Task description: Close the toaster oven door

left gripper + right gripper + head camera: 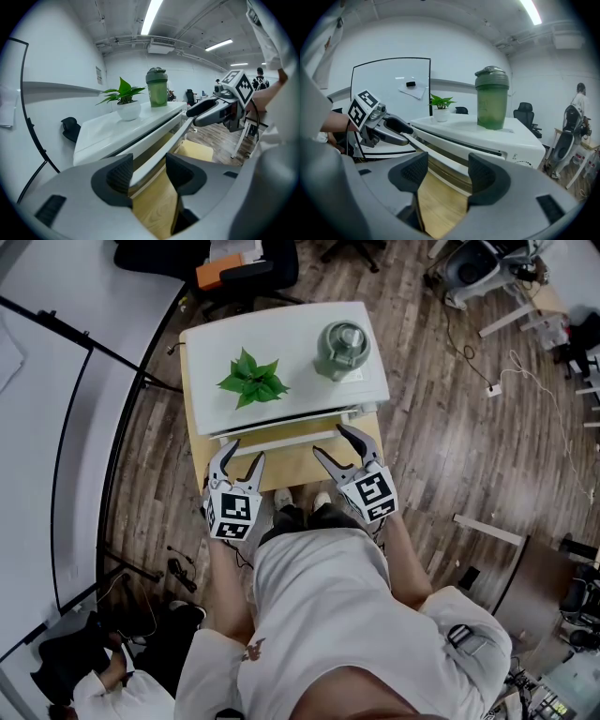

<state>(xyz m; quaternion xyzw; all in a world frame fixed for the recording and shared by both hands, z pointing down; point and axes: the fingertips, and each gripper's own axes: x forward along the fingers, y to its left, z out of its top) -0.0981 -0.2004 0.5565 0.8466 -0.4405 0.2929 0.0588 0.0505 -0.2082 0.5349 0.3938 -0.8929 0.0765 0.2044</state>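
Note:
A white toaster oven [281,348] stands on a small wooden table [295,470], its door ajar at the front. The door's long white handle bar [286,439] runs across the front. My left gripper [246,452] is at the bar's left end; in the left gripper view [149,171] the bar [157,152] lies between the pads and touches them, so it is shut on it. My right gripper [330,441] is at the right end. In the right gripper view [447,171] its jaws stand wider, open, with the bar [440,161] crossing at the fingertips.
On the oven's top stand a potted green plant [251,379] and a green lidded bottle [342,348]. A whiteboard on a stand [56,427] is at the left. Office chairs [239,268] and cables [506,371] lie beyond on the wood floor.

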